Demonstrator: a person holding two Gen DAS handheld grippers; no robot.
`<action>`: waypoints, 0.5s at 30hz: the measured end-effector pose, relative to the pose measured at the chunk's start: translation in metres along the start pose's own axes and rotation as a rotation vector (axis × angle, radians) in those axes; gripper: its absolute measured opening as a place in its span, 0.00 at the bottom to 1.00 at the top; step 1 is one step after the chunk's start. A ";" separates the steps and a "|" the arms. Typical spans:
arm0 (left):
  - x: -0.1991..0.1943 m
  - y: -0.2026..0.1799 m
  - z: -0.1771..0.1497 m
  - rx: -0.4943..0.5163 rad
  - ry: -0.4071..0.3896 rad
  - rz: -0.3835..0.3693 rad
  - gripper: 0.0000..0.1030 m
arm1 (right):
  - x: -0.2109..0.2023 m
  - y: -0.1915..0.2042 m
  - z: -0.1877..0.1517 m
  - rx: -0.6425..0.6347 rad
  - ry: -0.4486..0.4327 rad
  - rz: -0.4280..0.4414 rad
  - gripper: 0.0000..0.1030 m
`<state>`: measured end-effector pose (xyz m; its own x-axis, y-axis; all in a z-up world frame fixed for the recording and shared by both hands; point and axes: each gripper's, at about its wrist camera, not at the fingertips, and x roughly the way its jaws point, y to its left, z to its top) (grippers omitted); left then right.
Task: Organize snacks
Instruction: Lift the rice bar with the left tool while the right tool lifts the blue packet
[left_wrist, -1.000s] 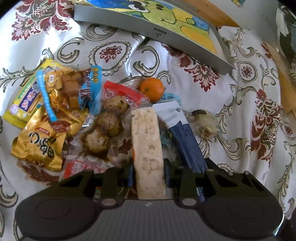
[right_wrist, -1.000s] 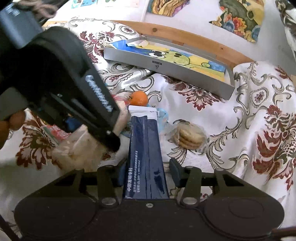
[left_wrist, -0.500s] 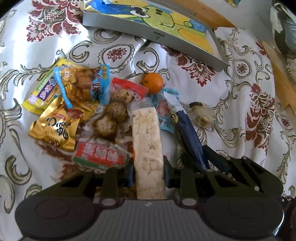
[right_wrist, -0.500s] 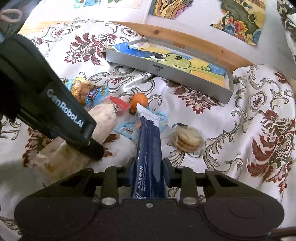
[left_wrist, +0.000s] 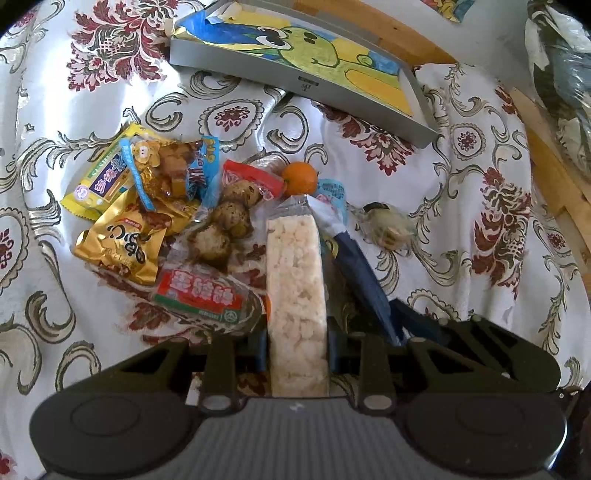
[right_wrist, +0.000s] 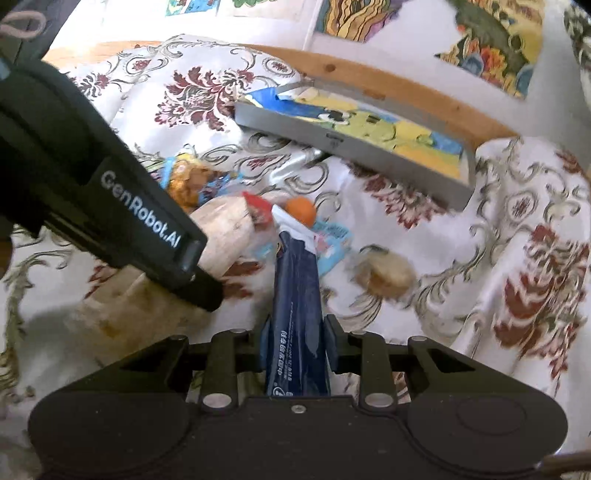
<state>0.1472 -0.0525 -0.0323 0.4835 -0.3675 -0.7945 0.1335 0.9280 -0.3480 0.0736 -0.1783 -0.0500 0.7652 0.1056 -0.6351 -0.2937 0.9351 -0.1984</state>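
Note:
My left gripper (left_wrist: 296, 341) is shut on a long pale rice-crisp bar (left_wrist: 295, 288) in clear wrap, held above the snack pile. My right gripper (right_wrist: 298, 341) is shut on a dark blue snack packet (right_wrist: 297, 306) with a white end, also seen in the left wrist view (left_wrist: 364, 273). The left gripper body (right_wrist: 110, 206) fills the left of the right wrist view, with the rice bar (right_wrist: 221, 232) poking out below it. On the cloth lie an orange (left_wrist: 300, 178), a wrapped biscuit stack (left_wrist: 388, 227), brown balls (left_wrist: 225, 225) and gold and yellow packets (left_wrist: 122, 240).
A grey tray (left_wrist: 295, 79) lined with a cartoon frog drawing lies at the back of the floral cloth (left_wrist: 480, 184), also in the right wrist view (right_wrist: 351, 146). A wooden edge (right_wrist: 388, 81) runs behind it. A red-and-green labelled packet (left_wrist: 207, 297) lies near the left gripper.
Both grippers have risen and pulled back from the pile, each carrying its snack. The snacks on the cloth look smaller and further off now.

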 end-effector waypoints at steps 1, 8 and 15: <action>0.000 0.000 -0.001 -0.001 0.000 -0.001 0.31 | -0.002 0.001 -0.001 0.004 0.006 0.014 0.30; -0.007 0.004 -0.005 -0.008 -0.009 -0.009 0.31 | -0.012 0.003 -0.001 0.018 -0.008 0.028 0.29; -0.016 0.007 -0.003 -0.022 -0.038 -0.015 0.31 | -0.028 -0.009 0.004 0.076 -0.093 0.026 0.28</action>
<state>0.1375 -0.0401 -0.0237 0.5144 -0.3786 -0.7694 0.1222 0.9204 -0.3713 0.0579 -0.1886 -0.0274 0.8088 0.1581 -0.5665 -0.2726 0.9543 -0.1228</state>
